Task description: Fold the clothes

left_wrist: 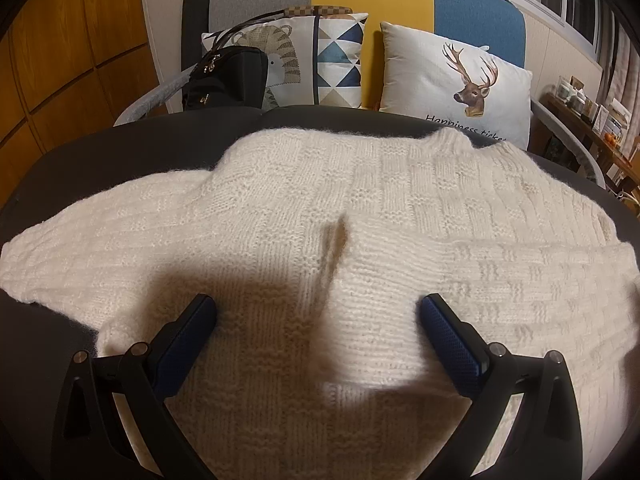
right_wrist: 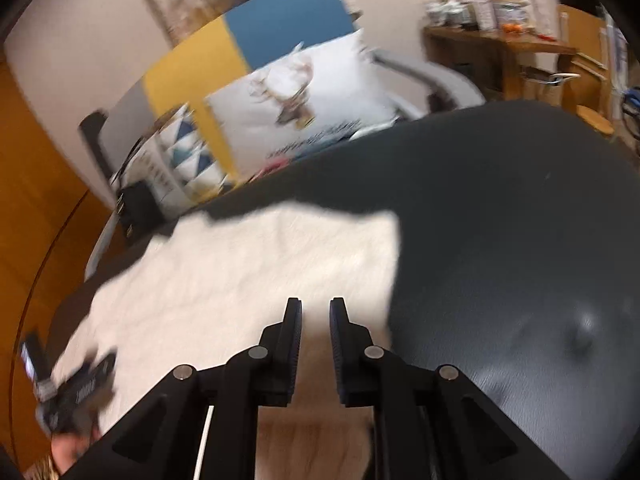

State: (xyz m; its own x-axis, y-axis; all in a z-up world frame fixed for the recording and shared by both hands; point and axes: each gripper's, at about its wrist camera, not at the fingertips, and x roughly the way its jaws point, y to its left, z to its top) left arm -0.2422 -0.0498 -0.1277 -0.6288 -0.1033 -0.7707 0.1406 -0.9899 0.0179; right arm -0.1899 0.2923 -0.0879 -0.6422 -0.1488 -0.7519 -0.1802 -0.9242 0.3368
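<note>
A cream knitted sweater lies spread on a dark round table, with one sleeve folded across its body. My left gripper is open and empty just above the sweater's near part. The right wrist view is blurred by motion. There my right gripper hovers over the sweater's right edge, jaws nearly together with a narrow gap and nothing between them. The left gripper shows at the lower left of that view.
A sofa behind the table holds a deer cushion, a patterned cushion and a black bag. A wooden shelf with jars stands at the right. The bare dark table lies right of the sweater.
</note>
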